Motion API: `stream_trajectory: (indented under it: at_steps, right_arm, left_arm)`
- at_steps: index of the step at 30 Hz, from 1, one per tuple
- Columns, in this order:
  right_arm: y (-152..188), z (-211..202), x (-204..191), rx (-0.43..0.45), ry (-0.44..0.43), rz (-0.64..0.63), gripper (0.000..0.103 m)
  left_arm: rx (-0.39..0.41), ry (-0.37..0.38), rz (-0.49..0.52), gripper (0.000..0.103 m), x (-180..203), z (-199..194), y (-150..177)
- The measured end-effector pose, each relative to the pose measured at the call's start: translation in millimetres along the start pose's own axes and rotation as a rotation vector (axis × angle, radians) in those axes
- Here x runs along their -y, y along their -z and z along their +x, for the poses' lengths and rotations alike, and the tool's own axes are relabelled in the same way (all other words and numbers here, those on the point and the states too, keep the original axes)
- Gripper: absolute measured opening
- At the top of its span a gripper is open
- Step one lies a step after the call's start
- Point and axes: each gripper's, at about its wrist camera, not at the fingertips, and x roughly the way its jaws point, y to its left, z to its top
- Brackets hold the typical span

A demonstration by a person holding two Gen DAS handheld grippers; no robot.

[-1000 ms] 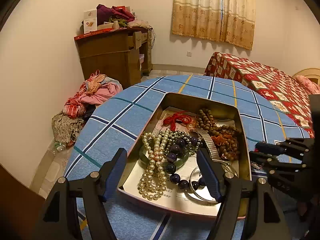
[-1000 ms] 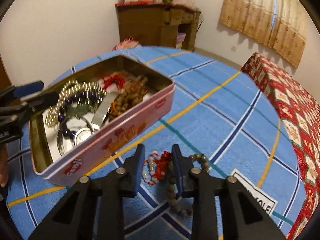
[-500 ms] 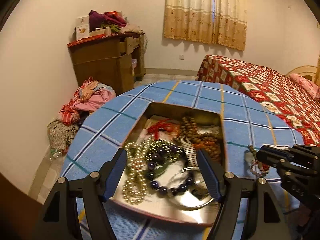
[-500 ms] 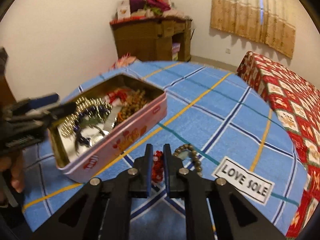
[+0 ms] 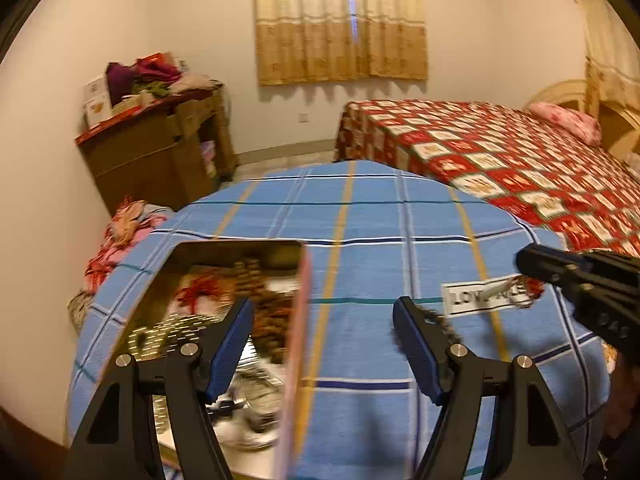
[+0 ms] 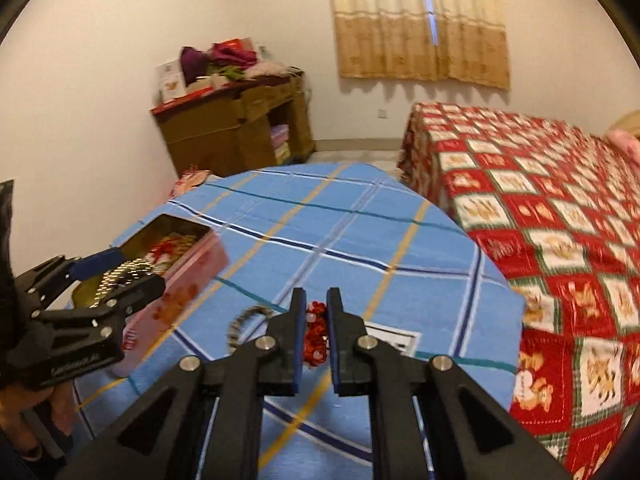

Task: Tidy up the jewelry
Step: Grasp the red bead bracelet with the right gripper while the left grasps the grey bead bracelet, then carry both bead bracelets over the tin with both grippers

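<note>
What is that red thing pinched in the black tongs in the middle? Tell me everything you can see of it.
It is a small red beaded bracelet, a bunch of shiny red beads with a few pale, whitish ones mixed in. The right gripper is shut on it, its blue-lined fingers pressing from both sides, so it hangs bunched between them above the blue checked tablecloth. In the left wrist view it shows blurred at the gripper's tip. Its clasp and full length cannot be made out.

Blue plaid tablecloth [image 6: 340, 240], pink tin [image 6: 188, 276], red beaded bracelet [image 6: 316, 336], red checked bedspread [image 6: 540, 208], tan curtain [image 6: 420, 20]
</note>
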Motion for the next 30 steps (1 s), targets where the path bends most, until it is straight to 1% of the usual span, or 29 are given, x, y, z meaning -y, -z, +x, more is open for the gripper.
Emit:
stream_trajectory:
  at_steps: [4,6,7,9,11,14,15,16,17,18,19,22,26,30]
  right_arm:
    - [8,6,7,-0.012,0.003,0.024,0.012]
    - [10,7,7,-0.014,0.002,0.02,0.012]
    - [11,7,7,-0.014,-0.002,0.02,0.012]
    - [14,9,5,-0.016,-0.004,0.014,0.012]
    - [16,11,3,-0.02,-0.003,0.006,0.012]
    - [19,13,3,-0.025,-0.006,0.005,0.012]
    - [20,13,3,-0.024,-0.007,0.005,0.012]
    - [20,13,3,-0.023,-0.009,0.005,0.012]
    - [20,12,3,-0.022,-0.011,0.005,0.012]
    - [20,12,3,-0.023,-0.012,0.005,0.012]
    - [21,12,3,-0.023,-0.012,0.005,0.012]
    - [20,13,3,-0.02,-0.011,0.004,0.012]
    - [21,11,-1,-0.011,-0.006,-0.01,0.012]
    - [21,9,-2,-0.008,-0.007,-0.012,0.012]
  left_arm:
    - [-0.033,0.013,0.051,0.072,24,12,0]
    - [-0.068,0.034,0.072,0.072,33,21,1]
    - [-0.082,0.037,0.078,0.069,37,25,3]
    - [-0.135,0.049,0.088,0.05,42,38,6]
    - [-0.18,0.063,0.081,0.047,43,49,10]
    - [-0.23,0.081,0.07,0.045,43,59,14]
    - [-0.24,0.096,0.056,0.038,41,61,13]
    - [-0.252,0.11,0.049,0.035,41,63,14]
    - [-0.253,0.122,0.035,0.03,39,64,14]
    - [-0.251,0.118,0.038,0.017,40,64,14]
    - [-0.248,0.127,0.052,0.01,42,63,15]
    - [-0.22,0.121,0.056,0.009,42,56,15]
    - [-0.151,0.096,0.053,0.009,37,42,13]
    - [-0.116,0.085,0.037,0.009,30,33,12]
